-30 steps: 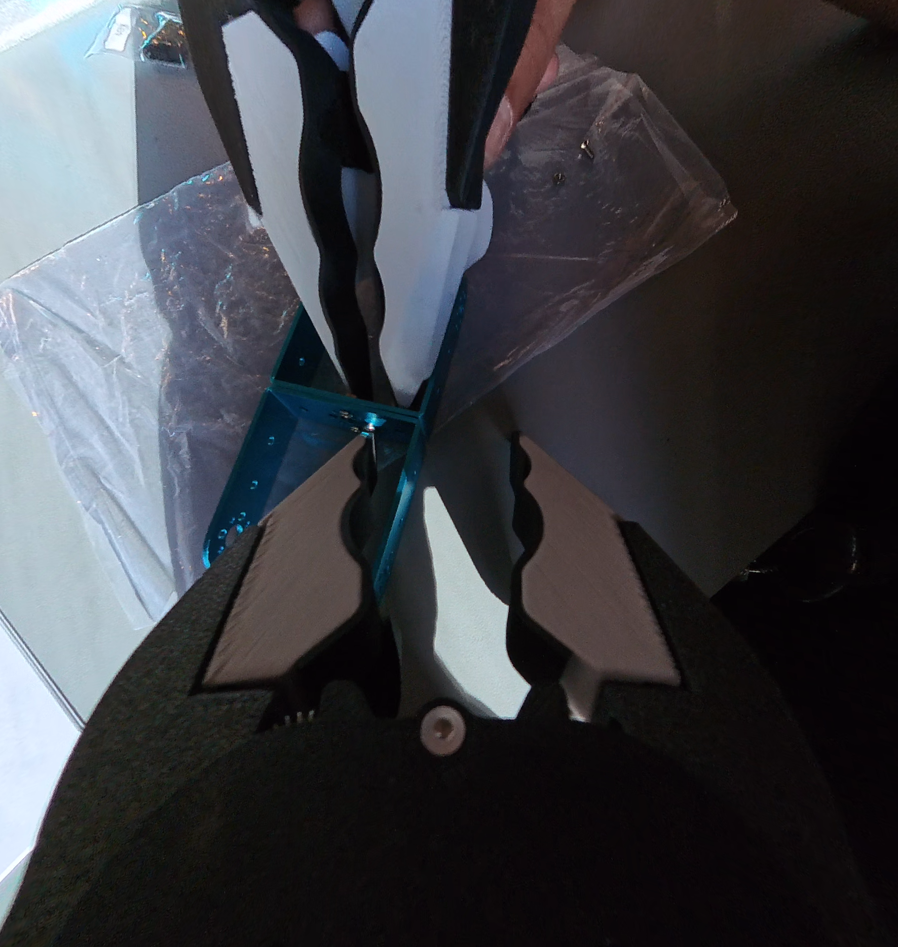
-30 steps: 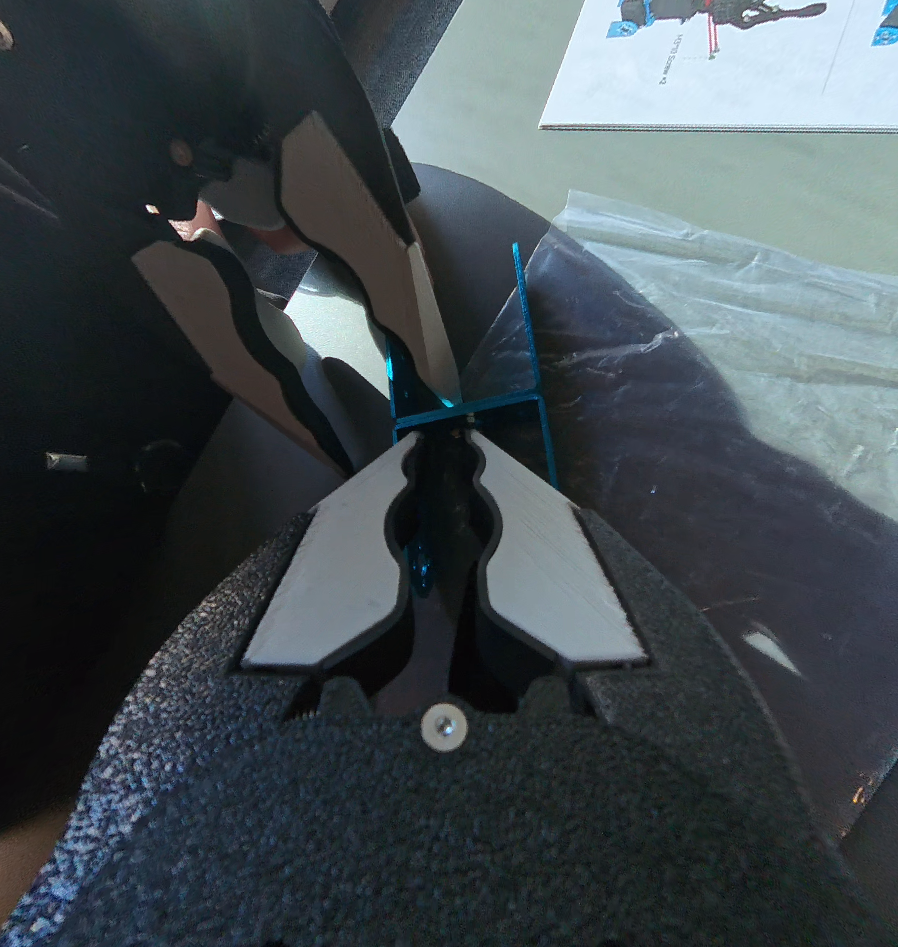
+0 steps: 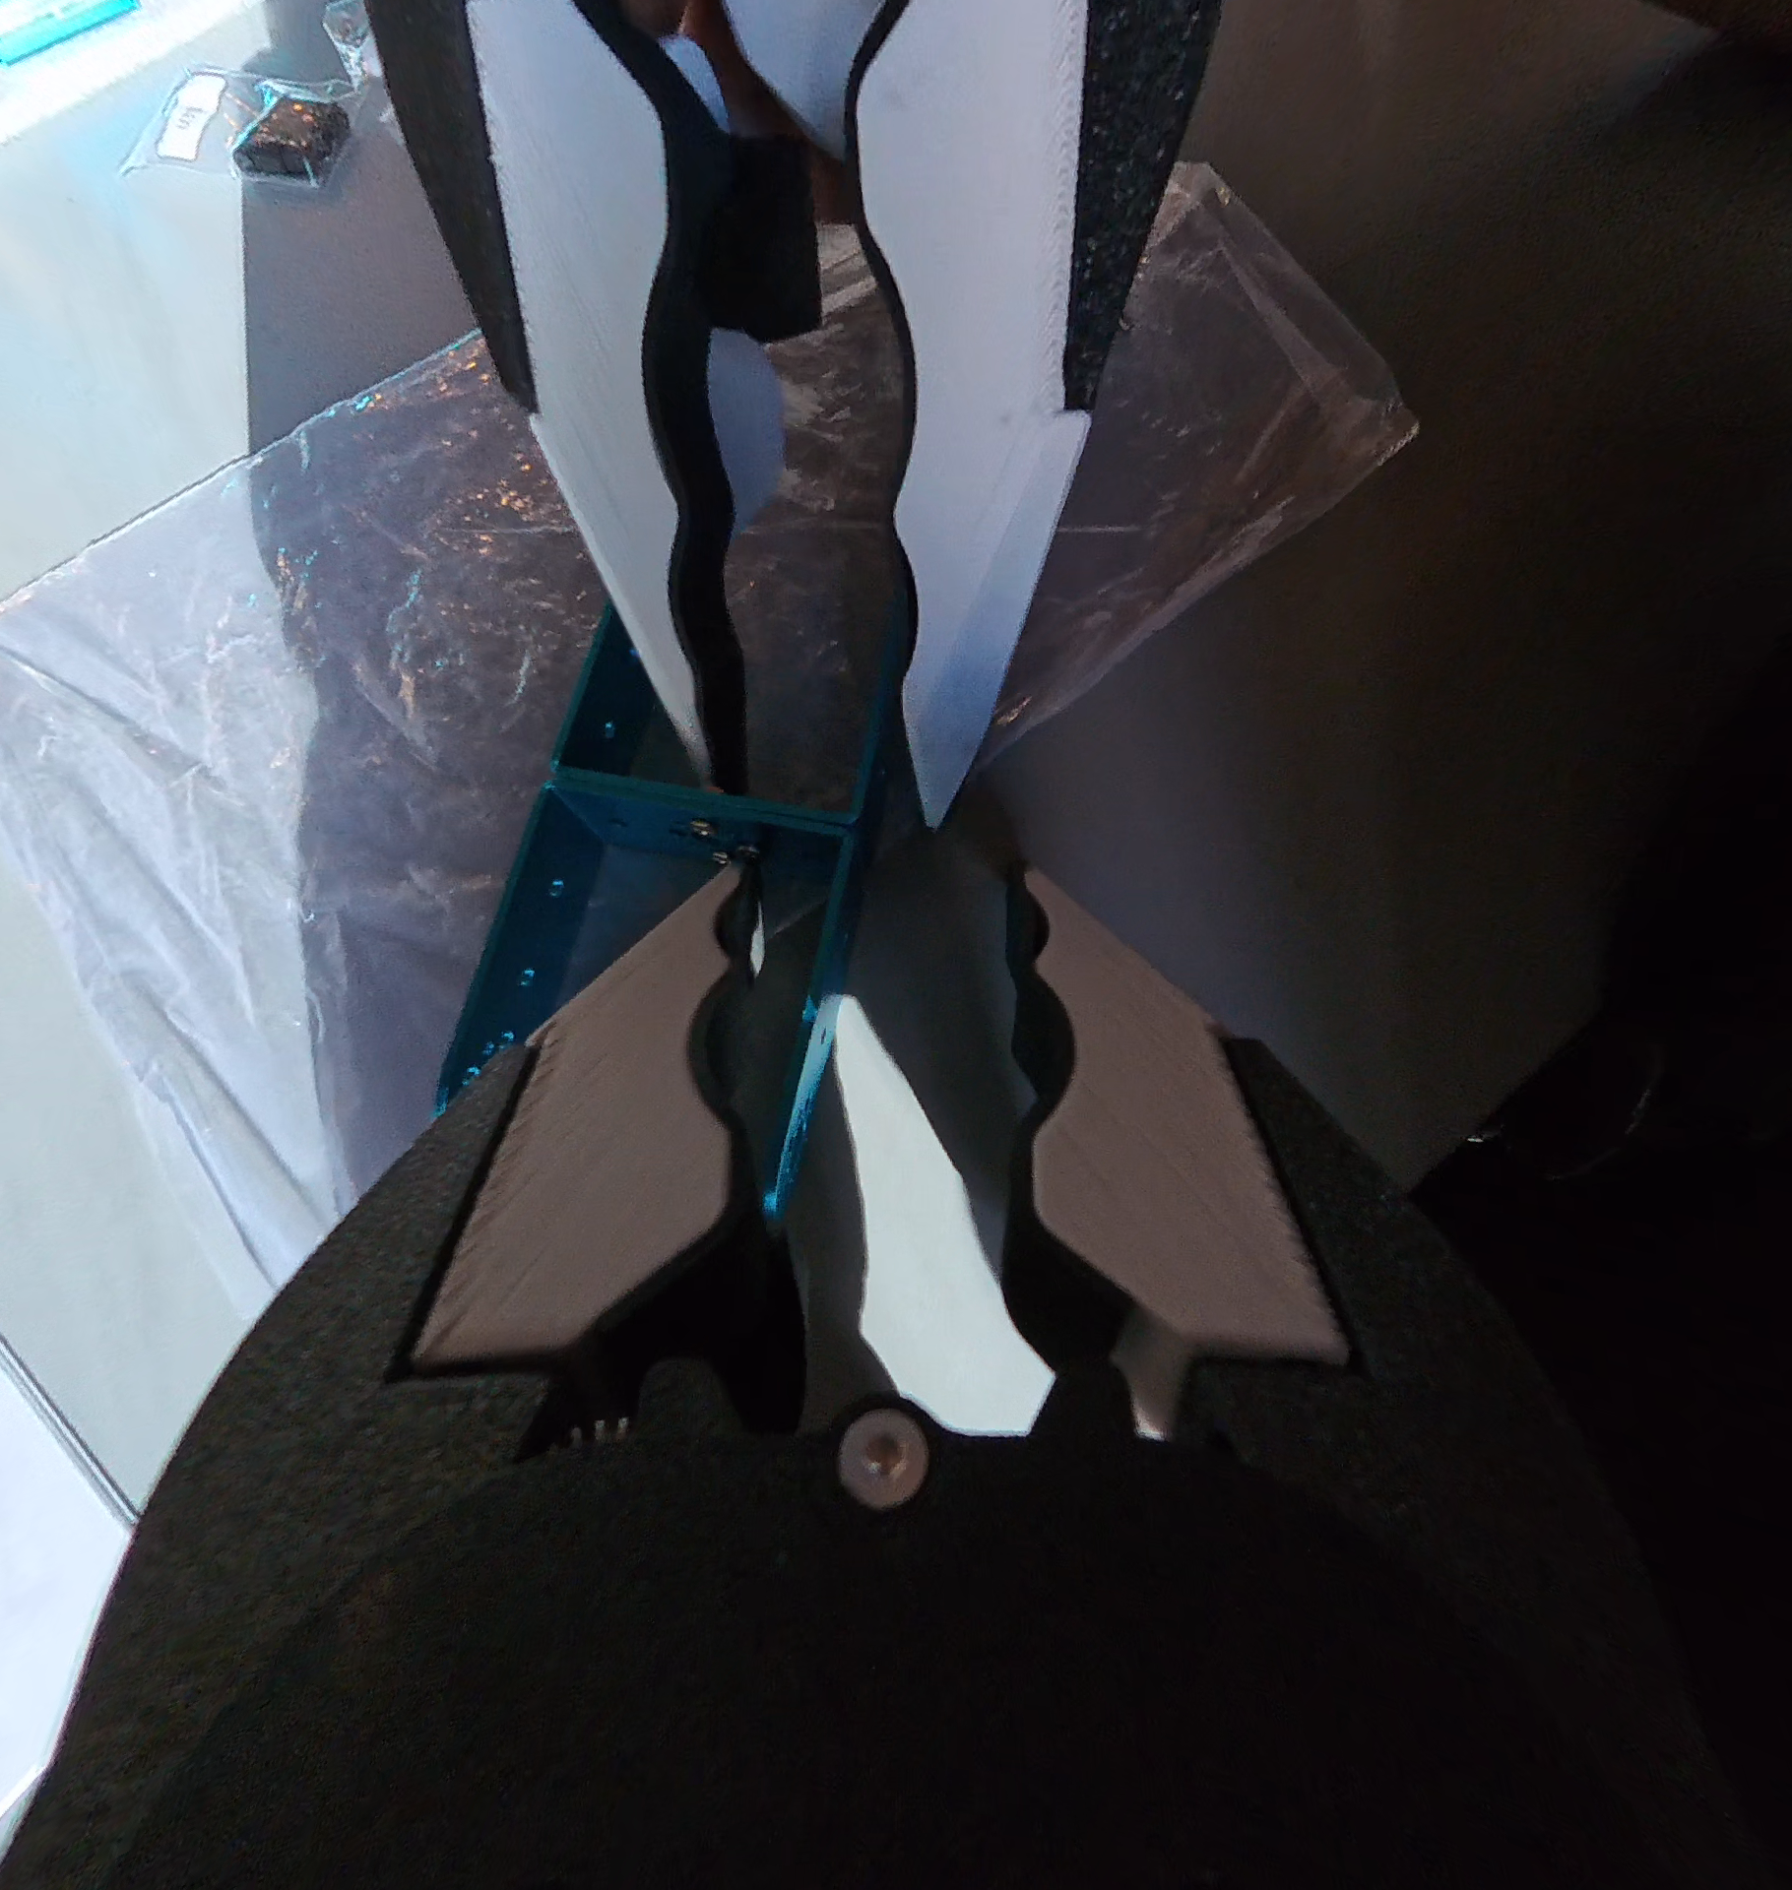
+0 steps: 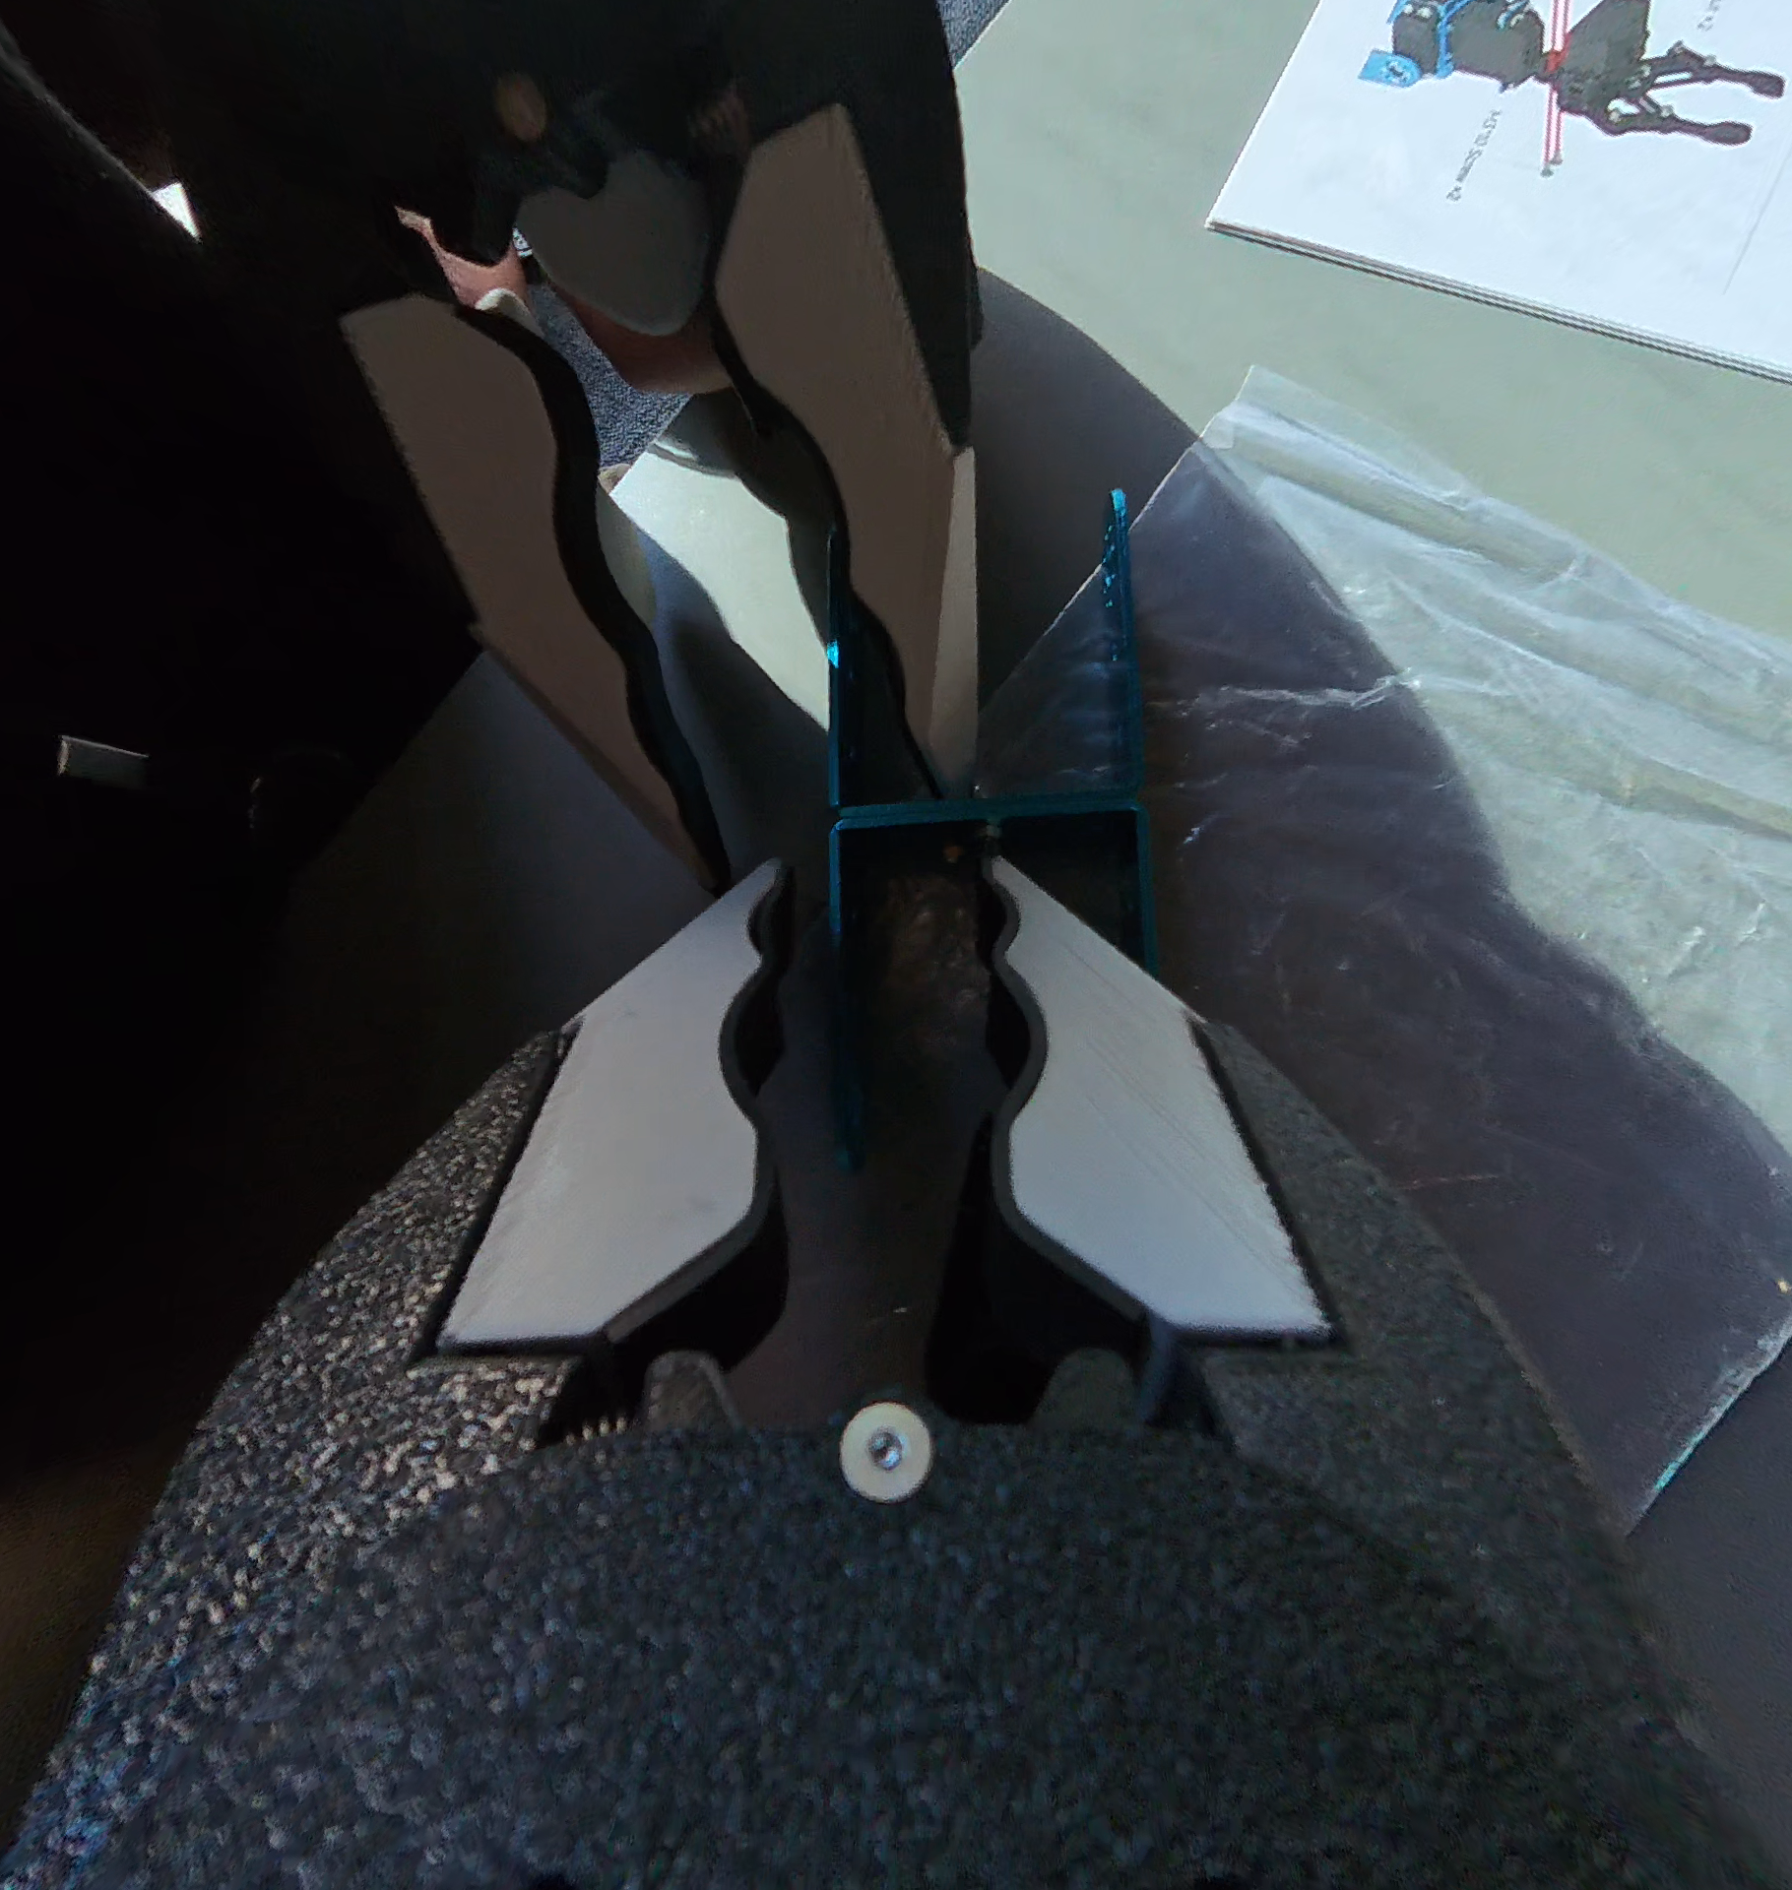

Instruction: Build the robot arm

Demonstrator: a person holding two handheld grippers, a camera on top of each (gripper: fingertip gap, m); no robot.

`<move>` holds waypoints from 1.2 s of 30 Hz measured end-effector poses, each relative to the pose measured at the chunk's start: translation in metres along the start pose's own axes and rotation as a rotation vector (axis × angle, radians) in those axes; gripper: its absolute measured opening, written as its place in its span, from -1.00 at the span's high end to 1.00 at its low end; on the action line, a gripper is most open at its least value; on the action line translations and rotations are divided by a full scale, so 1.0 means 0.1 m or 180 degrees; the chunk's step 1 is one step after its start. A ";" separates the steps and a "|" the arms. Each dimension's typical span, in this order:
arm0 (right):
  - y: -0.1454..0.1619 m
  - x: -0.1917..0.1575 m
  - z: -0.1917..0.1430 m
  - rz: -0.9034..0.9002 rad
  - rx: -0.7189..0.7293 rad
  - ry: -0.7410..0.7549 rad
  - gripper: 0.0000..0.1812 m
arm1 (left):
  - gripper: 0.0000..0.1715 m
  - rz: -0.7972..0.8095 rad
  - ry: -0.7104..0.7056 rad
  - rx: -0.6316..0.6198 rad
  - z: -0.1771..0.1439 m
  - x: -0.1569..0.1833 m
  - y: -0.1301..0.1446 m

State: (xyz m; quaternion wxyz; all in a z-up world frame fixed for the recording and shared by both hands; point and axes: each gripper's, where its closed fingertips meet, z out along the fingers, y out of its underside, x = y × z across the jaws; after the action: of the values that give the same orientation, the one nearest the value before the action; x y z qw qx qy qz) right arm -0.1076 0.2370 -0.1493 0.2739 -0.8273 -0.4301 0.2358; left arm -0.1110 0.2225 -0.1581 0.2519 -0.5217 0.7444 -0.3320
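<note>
- The blue anodised metal bracket assembly (image 3: 539,920), two U-shaped channels joined back to back at a cross plate, stands on the grey-green table (image 4: 1127,256), partly on a crumpled clear plastic bag (image 3: 258,716).
- The left gripper (image 3: 871,885) is spread wide. It straddles one thin side wall of the near channel, with one tip inside beside the small screws (image 3: 703,834) in the cross plate. Neither pad presses the wall, so it grips nothing.
- The right gripper (image 4: 887,880) faces it from the far side, also parted. A wall of its own channel runs between its fingers without touching either.
- In my judgement the walls are thin and slick, so a good hold needs the pads flat and square on a wall, set low near the cross plate. A skewed pinch would likely tip or twist the piece.
- The bag underneath looks slippery, so the assembly may slide if pushed sideways.
- A printed instruction sheet (image 4: 1588,153) lies well apart. A small bag of dark parts (image 3: 278,133) lies at the far edge.
</note>
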 end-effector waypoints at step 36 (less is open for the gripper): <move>0.05 0.03 -0.13 0.0008 -0.0109 0.0133 0.71 | 0.45 0.0041 -0.0056 -0.0010 0.00 -0.01 -0.01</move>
State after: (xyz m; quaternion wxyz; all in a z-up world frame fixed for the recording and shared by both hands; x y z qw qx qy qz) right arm -0.0944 0.2340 -0.1438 0.2684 -0.8371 -0.4272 0.2114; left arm -0.1096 0.2231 -0.1575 0.2597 -0.5202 0.7460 -0.3246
